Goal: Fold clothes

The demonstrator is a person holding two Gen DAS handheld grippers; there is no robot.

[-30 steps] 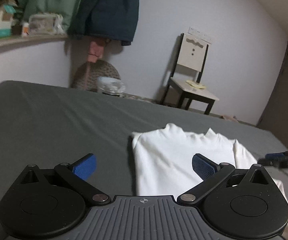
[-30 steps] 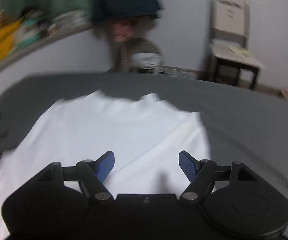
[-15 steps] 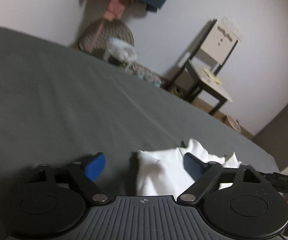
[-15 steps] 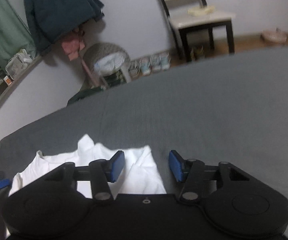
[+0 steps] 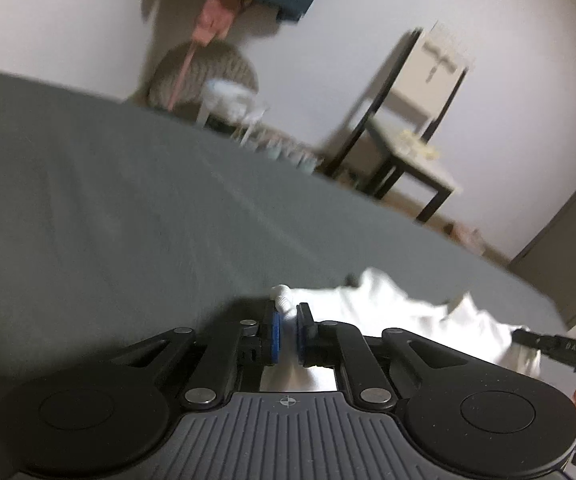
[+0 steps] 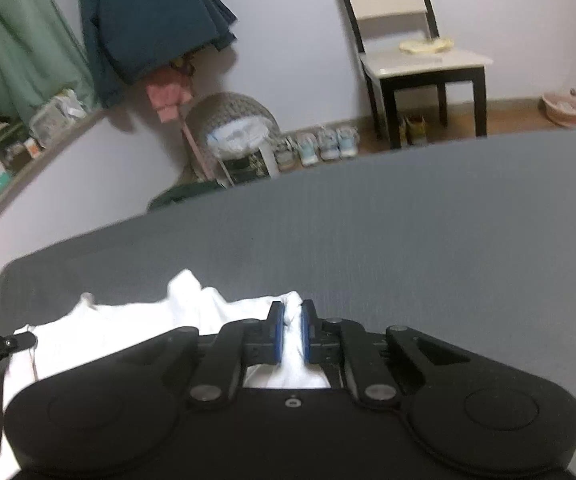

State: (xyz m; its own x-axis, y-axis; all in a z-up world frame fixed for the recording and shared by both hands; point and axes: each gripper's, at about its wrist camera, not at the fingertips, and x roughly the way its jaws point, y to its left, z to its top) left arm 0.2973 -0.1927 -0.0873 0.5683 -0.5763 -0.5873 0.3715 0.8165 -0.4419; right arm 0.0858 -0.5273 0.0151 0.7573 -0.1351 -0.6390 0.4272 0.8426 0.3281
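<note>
A white garment [image 5: 400, 308] lies on the dark grey bed sheet [image 5: 128, 220]. In the left wrist view my left gripper [image 5: 287, 320] is shut on the garment's near left corner, a fold of white cloth pinched between the blue pads. In the right wrist view my right gripper [image 6: 292, 326] is shut on the right corner of the white garment [image 6: 128, 328], cloth bunched between its pads. Each view shows the other gripper's black tip at the frame edge, held by a hand.
The grey bed sheet [image 6: 408, 240] stretches ahead of both grippers. Beyond the bed stand a chair [image 6: 412, 52], a round woven basket [image 6: 232, 124], shoes [image 6: 320, 144] along the wall, a hanging dark coat [image 6: 148, 16] and a shelf of clutter [image 6: 4, 152].
Both grippers were open above the garment; now each has dropped to a corner and shut on the cloth. The cameras tilted lower toward the bed.
</note>
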